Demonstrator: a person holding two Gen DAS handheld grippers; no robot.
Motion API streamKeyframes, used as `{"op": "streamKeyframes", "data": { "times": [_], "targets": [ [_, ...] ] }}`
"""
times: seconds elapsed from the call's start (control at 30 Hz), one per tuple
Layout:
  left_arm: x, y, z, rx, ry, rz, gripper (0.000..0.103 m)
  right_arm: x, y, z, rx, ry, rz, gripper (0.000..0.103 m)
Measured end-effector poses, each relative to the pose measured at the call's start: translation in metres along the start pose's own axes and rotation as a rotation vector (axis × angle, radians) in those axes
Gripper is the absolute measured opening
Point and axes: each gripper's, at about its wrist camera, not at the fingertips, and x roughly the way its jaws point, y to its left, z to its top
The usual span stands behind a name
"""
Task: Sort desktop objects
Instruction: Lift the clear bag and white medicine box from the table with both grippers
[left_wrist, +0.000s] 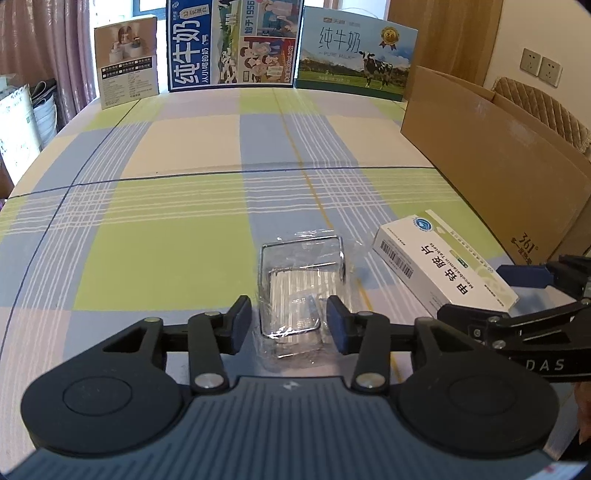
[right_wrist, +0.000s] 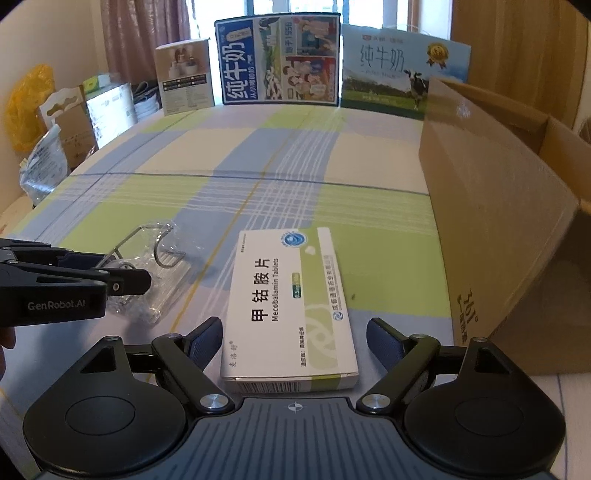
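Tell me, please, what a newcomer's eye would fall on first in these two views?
Likely the white medicine box, lying flat on the checked tablecloth between the open right gripper. Just left of it, the open left gripper straddles a clear plastic-wrapped packet with a metal frame. A big cardboard box stands open at the right.

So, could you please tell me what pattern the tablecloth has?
The tablecloth is a plaid of green, blue and cream blocks with thin white stripes, clearest in the left wrist view.
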Motion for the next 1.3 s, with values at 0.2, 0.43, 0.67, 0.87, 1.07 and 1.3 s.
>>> {"op": "streamKeyframes", "data": {
  "times": [0.2, 0.43, 0.67, 0.87, 1.07, 1.3],
  "targets": [
    [0.000, 0.001, -0.003, -0.022, 0.002, 0.007, 0.044, 0.002, 0.002, -0.001, -0.003, 0.003, 0.001, 0.082],
    [0.001, 0.001, -0.001, -0.036, 0.012, -0.011, 0.035, 0.006, 0.002, -0.004, 0.003, 0.001, -0.007, 0.082],
    [0.001, 0.001, -0.001, -0.042, 0.020, -0.018, 0.030, 0.008, 0.004, -0.005, -0.011, -0.005, -0.015, 0.082],
    [0.000, 0.001, 0.001, -0.051, 0.025, -0.015, 0.027, 0.007, 0.007, -0.003, -0.036, 0.000, -0.011, 0.069],
    [-0.001, 0.001, 0.001, -0.060, 0.027, -0.020, 0.026, 0.003, 0.005, -0.002, 0.003, -0.015, -0.007, 0.068],
    [-0.007, -0.004, 0.003, -0.077, 0.018, -0.051, 0.026, -0.009, 0.002, 0.002, 0.019, -0.040, -0.011, 0.068]
  ]
}}
